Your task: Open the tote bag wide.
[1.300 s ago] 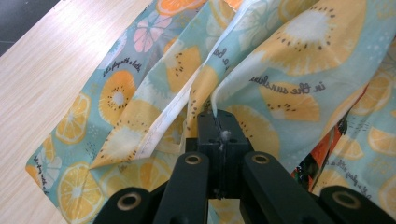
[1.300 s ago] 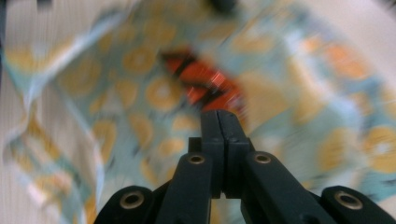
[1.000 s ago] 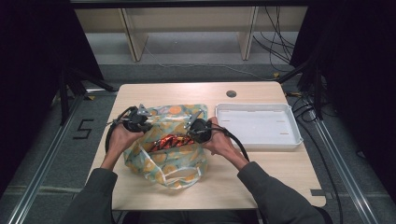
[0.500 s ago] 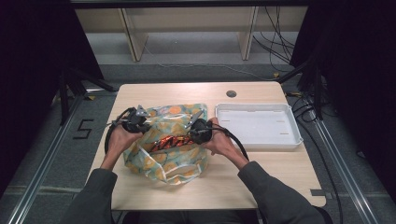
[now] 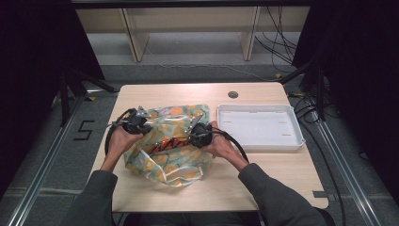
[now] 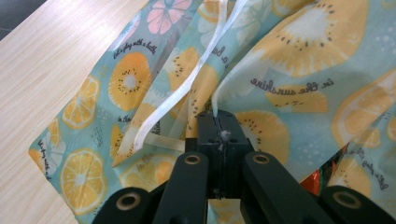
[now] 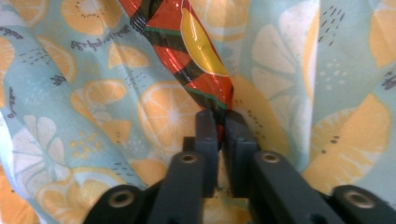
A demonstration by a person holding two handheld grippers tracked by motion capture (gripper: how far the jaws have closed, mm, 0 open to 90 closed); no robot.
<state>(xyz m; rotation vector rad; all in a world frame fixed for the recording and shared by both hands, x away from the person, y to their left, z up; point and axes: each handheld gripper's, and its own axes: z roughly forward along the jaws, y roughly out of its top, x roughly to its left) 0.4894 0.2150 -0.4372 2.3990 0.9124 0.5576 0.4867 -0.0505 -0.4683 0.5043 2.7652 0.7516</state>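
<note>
Left gripper (image 5: 137, 123) clamped, jaws pressed together. Right gripper (image 5: 200, 134) just been closing, jaws pinched. Forearms angled inward, hands level.

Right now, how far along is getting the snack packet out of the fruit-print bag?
Done: the fruit-print bag lies on the table with its mouth held open by the left claw, clamped on the bag's edge. In hand: the right claw is shut on the red snack packet, which sits inside the bag. Left: probably lifting it across to the white tray.
</note>
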